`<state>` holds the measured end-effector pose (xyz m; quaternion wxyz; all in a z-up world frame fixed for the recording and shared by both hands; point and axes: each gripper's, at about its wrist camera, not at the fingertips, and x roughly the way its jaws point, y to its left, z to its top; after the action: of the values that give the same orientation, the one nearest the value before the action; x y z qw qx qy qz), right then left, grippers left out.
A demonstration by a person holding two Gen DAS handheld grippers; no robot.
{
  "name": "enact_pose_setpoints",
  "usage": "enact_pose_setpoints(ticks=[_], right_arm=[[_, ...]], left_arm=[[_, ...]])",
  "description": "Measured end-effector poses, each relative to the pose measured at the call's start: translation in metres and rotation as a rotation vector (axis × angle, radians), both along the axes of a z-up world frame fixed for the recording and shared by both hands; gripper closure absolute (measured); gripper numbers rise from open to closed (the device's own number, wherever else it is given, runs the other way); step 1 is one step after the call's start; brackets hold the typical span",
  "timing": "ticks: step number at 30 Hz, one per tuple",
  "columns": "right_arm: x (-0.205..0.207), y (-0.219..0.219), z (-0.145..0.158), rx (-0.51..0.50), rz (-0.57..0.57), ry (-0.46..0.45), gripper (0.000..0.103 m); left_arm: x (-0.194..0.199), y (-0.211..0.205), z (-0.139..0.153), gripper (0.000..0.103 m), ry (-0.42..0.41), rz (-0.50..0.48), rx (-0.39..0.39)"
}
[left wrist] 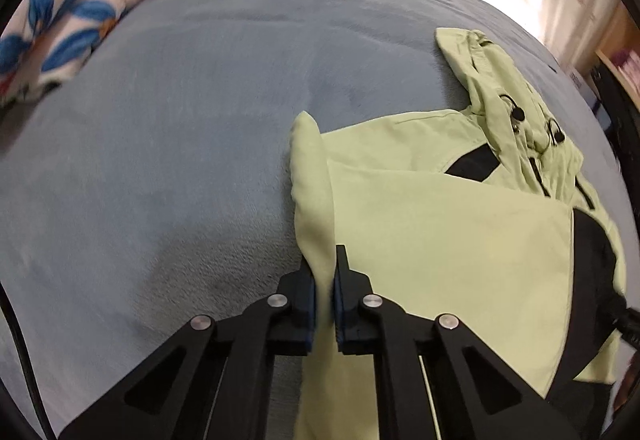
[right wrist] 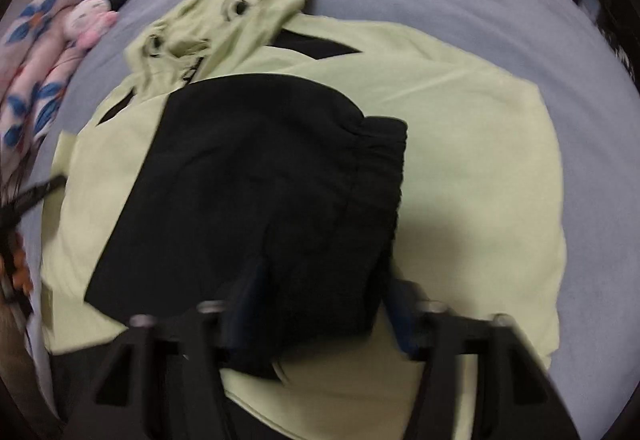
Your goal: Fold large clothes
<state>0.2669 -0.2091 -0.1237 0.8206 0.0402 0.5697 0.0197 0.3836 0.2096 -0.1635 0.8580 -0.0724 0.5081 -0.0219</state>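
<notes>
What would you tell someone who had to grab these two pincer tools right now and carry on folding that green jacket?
Left gripper: shut on the folded left edge of the light green jacket.
Right gripper: jaws on either side of the black sleeve end; the picture is too blurred to tell whether they grip it.
The jacket lies on the grey bed cover, hood at the far end.
Done: both sleeves folded in over the body.
Left: fold the hood and body into a compact stack.
</notes>
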Motion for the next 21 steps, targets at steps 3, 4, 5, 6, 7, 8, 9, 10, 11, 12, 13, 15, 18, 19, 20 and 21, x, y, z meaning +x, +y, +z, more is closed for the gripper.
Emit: enact_pose_setpoints(ticks=[3, 4, 5, 6, 7, 8, 9, 10, 11, 12, 13, 15, 18, 19, 20, 21], right_arm=[[-0.009, -0.01, -0.015, 0.021, -0.037, -0.005, 0.078], [-0.011, -0.01, -0.015, 0.027, -0.038, -0.015, 0.078], [-0.01, -0.01, -0.013, 0.034, -0.041, -0.015, 0.075], [-0.009, -0.011, -0.01, 0.056, -0.049, -0.004, 0.073], [-0.008, -0.016, -0.007, 0.079, -0.059, 0.006, 0.071], [-0.009, -0.019, -0.003, 0.098, -0.067, 0.003, 0.067], [-0.009, -0.023, 0.004, 0.12, -0.078, -0.017, 0.06], [-0.008, -0.026, 0.011, 0.129, -0.089, -0.044, 0.054], [-0.008, -0.029, 0.016, 0.125, -0.1, -0.071, 0.041], [-0.007, -0.033, 0.022, 0.115, -0.114, -0.101, 0.031], [-0.004, -0.036, 0.026, 0.109, -0.128, -0.125, 0.029], [0.007, -0.042, 0.027, 0.134, -0.144, -0.143, 0.029], [0.032, -0.046, 0.017, 0.167, -0.174, -0.135, 0.029], [0.04, -0.047, 0.012, 0.161, -0.176, -0.129, 0.029], [0.049, -0.045, 0.004, 0.15, -0.176, -0.111, 0.029], [0.054, -0.044, -0.002, 0.146, -0.176, -0.096, 0.029]], left_arm=[[0.005, -0.001, -0.013, 0.098, 0.024, -0.008, 0.03], [0.007, 0.0, -0.016, 0.097, 0.037, -0.002, 0.03], [0.007, 0.001, -0.016, 0.096, 0.042, 0.007, 0.025], [0.006, 0.002, -0.014, 0.095, 0.045, 0.013, 0.023], [0.005, 0.003, -0.01, 0.094, 0.053, 0.013, 0.02], [0.004, 0.002, -0.006, 0.089, 0.063, 0.005, 0.025], [0.001, 0.001, -0.003, 0.082, 0.067, -0.005, 0.03], [-0.003, 0.001, 0.002, 0.079, 0.062, -0.017, 0.037], [-0.008, -0.001, 0.009, 0.074, 0.045, -0.035, 0.05], [-0.011, -0.002, 0.013, 0.069, 0.035, -0.047, 0.061], [-0.013, -0.003, 0.017, 0.065, 0.027, -0.058, 0.075], [-0.013, -0.002, 0.019, 0.055, 0.02, -0.053, 0.1], [-0.001, 0.0, 0.012, 0.055, 0.041, -0.007, 0.092], [0.005, 0.001, 0.01, 0.055, 0.048, 0.009, 0.081], [0.012, 0.002, 0.006, 0.055, 0.05, 0.029, 0.073], [0.017, 0.003, 0.003, 0.055, 0.048, 0.043, 0.075]])
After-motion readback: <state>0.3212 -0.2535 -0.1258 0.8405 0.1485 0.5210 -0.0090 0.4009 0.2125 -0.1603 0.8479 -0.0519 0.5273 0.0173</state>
